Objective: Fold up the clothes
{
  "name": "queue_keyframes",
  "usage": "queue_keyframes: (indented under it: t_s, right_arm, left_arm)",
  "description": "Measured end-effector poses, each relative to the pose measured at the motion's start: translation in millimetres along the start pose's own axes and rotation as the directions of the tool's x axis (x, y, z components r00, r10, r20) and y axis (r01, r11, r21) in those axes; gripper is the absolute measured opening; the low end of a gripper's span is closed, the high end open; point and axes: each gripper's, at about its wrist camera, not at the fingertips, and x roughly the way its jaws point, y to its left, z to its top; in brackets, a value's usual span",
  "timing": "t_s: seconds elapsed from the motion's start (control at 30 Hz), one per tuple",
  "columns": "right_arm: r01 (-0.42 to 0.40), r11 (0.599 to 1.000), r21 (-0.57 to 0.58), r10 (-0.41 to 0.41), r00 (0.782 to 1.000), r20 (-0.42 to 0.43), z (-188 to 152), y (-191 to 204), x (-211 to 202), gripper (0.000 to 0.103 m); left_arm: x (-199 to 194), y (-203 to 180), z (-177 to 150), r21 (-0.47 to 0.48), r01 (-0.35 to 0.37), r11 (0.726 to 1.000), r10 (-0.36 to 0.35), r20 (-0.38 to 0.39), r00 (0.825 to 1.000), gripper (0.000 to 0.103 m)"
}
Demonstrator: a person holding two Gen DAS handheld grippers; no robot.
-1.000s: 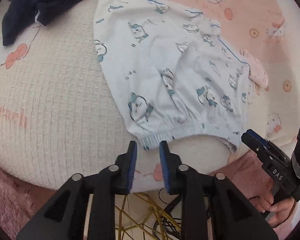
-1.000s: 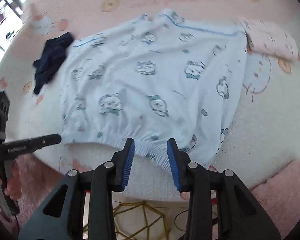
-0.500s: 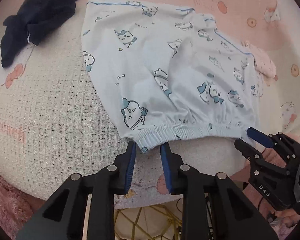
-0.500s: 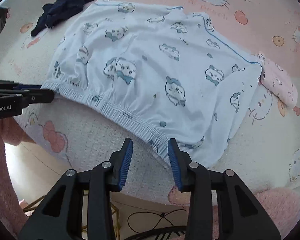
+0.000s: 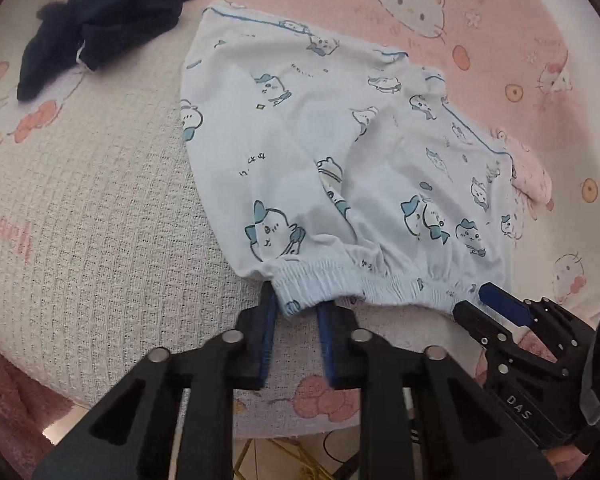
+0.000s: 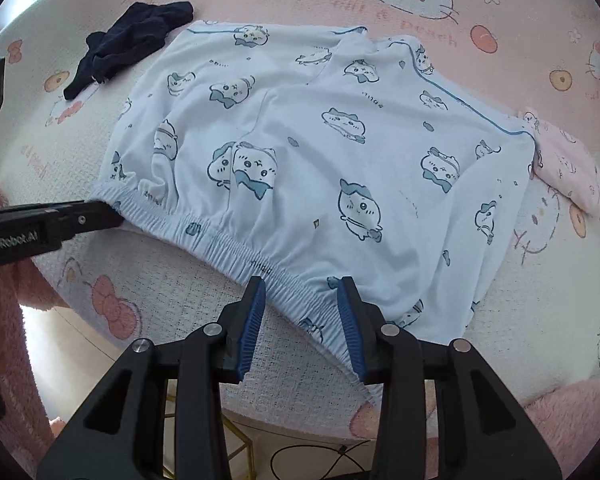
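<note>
Light blue shorts (image 5: pixel 340 160) printed with cartoon cats lie flat on the bed, elastic waistband toward me. My left gripper (image 5: pixel 296 304) is at the waistband's left corner. Its jaws are closing and the bunched corner fills the gap between the blue pads. In the right wrist view the left gripper (image 6: pixel 112 216) comes in from the left, pinched on that corner of the shorts (image 6: pixel 320 140). My right gripper (image 6: pixel 302 300) stands open astride the waistband farther right, pads clear of the cloth. From the left wrist it (image 5: pixel 476 300) shows at the band's right end.
A crumpled navy garment (image 5: pixel 100 28) lies at the back left and a folded pink one (image 6: pixel 568 168) beside the shorts' right edge. The bed cover (image 5: pixel 80 200) has a cat print. Fluffy pink blanket (image 6: pixel 580 412), floor and cables (image 5: pixel 280 456) lie past the near edge.
My left gripper has sunk forward so the waistband corner now sits between its pads. The right gripper has rolled and come in from the right to straddle the waistband.
</note>
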Motion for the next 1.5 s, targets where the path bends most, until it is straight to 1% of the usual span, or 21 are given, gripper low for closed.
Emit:
queue_keyframes:
  t_s: [0.07, 0.17, 0.27, 0.33, 0.4, 0.5, 0.7, 0.73, 0.8, 0.87, 0.9, 0.97, 1.03, 1.1, 1.13, 1.23, 1.33, 1.37, 1.43, 1.47, 1.5]
  right_arm:
    - [-0.044, 0.999, 0.012, 0.044, 0.999, 0.028, -1.8, -4.3, -11.7, 0.038]
    - [-0.110, 0.993, -0.031, 0.112, 0.993, 0.046, -5.9, 1.1, -23.1, 0.039]
    - [-0.047, 0.993, -0.111, 0.051, 0.998, 0.032, -5.4, 17.0, -13.7, 0.039]
    - [-0.057, 0.993, -0.104, 0.059, 0.998, 0.012, -1.1, 21.5, -4.2, 0.039]
    - [-0.074, 0.994, -0.075, 0.077, 0.996, 0.033, 0.8, 21.9, -4.1, 0.039]
    - [-0.055, 0.998, -0.011, 0.055, 0.998, 0.043, 1.2, 12.6, -3.3, 0.036]
    - [0.036, 0.994, 0.107, -0.036, 0.999, -0.010, -6.5, -17.8, 3.1, 0.020]
    - [0.053, 0.992, 0.114, -0.052, 0.999, -0.007, -7.5, -20.0, 1.3, 0.018]
    - [0.084, 0.988, 0.127, -0.085, 0.996, 0.000, -9.6, -24.2, -2.6, 0.013]
    - [0.152, 0.978, 0.143, -0.157, 0.987, 0.027, -9.8, -27.6, -11.9, 0.012]
    - [0.186, 0.971, 0.152, -0.194, 0.980, 0.040, -9.9, -29.2, -16.7, 0.012]
    - [0.215, 0.963, 0.159, -0.224, 0.974, 0.039, -12.5, -33.1, -20.8, 0.012]
    - [0.199, 0.963, 0.184, -0.205, 0.979, 0.017, -18.3, -37.9, -21.0, 0.012]
    - [0.234, 0.952, 0.199, -0.240, 0.971, 0.006, -22.8, -40.7, -22.8, 0.010]
    - [0.230, 0.950, 0.211, -0.235, 0.972, -0.001, -24.4, -43.9, -23.5, 0.010]
    - [0.220, 0.946, 0.236, -0.216, 0.975, -0.043, -30.4, -51.5, -19.9, 0.010]
    - [0.218, 0.951, 0.220, -0.187, 0.970, -0.153, -39.9, -51.7, 0.6, 0.010]
    - [0.219, 0.952, 0.212, -0.183, 0.967, -0.180, -42.2, -51.3, 6.5, 0.015]
    - [0.238, 0.951, 0.196, -0.204, 0.963, -0.178, -41.4, -49.6, 2.8, 0.023]
    - [0.218, 0.954, 0.206, -0.185, 0.968, -0.170, -43.4, -50.7, -0.8, 0.023]
    - [0.179, 0.955, 0.236, -0.145, 0.977, -0.154, -46.4, -54.5, -7.6, 0.024]
  left_arm:
    - [-11.1, -2.7, 1.0, 0.040, -0.040, 0.998, 0.039, 0.029, 0.999, 0.006]
    - [-39.5, -3.0, 7.0, 0.082, -0.026, 0.996, 0.021, 0.071, 0.997, 0.006]
    - [-59.0, -4.5, 14.8, 0.100, -0.007, 0.995, -0.002, 0.097, 0.995, 0.006]
    - [-59.5, -6.4, 18.2, 0.090, 0.005, 0.996, -0.014, 0.099, 0.995, 0.006]
    - [-71.5, 5.6, 20.0, 0.090, 0.000, 0.996, -0.009, 0.105, 0.994, 0.006]
    - [-71.0, 13.7, 21.8, 0.077, -0.007, 0.997, 0.000, 0.098, 0.995, 0.006]
    - [-58.1, 14.8, 20.6, 0.072, -0.027, 0.997, 0.022, 0.069, 0.997, 0.006]
    - [-52.7, 14.3, 19.9, 0.073, -0.027, 0.997, 0.023, 0.050, 0.998, 0.006]
    - [-32.9, 17.5, 17.8, 0.050, -0.012, 0.999, 0.014, -0.029, 0.999, 0.008]
    - [-17.0, 19.9, 14.7, 0.037, -0.017, 0.999, 0.020, -0.085, 0.996, 0.009]
    - [-18.2, 18.3, 13.9, 0.059, -0.036, 0.998, 0.040, -0.074, 0.996, 0.009]
    - [-27.3, 10.9, 15.7, 0.105, -0.078, 0.991, 0.082, -0.040, 0.996, 0.006]
    - [-41.2, 5.2, 19.2, 0.131, -0.104, 0.986, 0.106, -0.007, 0.994, 0.005]
    - [-52.5, 1.0, 20.1, 0.165, -0.154, 0.974, 0.152, 0.026, 0.988, 0.005]
    - [-55.4, -0.7, 19.6, 0.182, -0.179, 0.967, 0.175, 0.033, 0.984, 0.005]
    - [-43.0, 0.3, 13.4, 0.185, -0.162, 0.969, 0.172, -0.041, 0.984, 0.006]
    - [-16.6, 3.8, 5.1, 0.177, -0.160, 0.971, 0.186, -0.145, 0.972, 0.010]
    - [-11.0, 4.7, 3.9, 0.172, -0.152, 0.973, 0.182, -0.174, 0.968, 0.012]
    - [-14.6, 6.3, 7.6, 0.151, -0.098, 0.984, 0.129, -0.211, 0.969, 0.024]
    - [-17.6, 8.4, 9.2, 0.130, -0.060, 0.990, 0.089, -0.228, 0.970, 0.035]
    - [-23.1, 13.1, 10.1, 0.087, 0.003, 0.996, 0.018, -0.241, 0.970, 0.040]
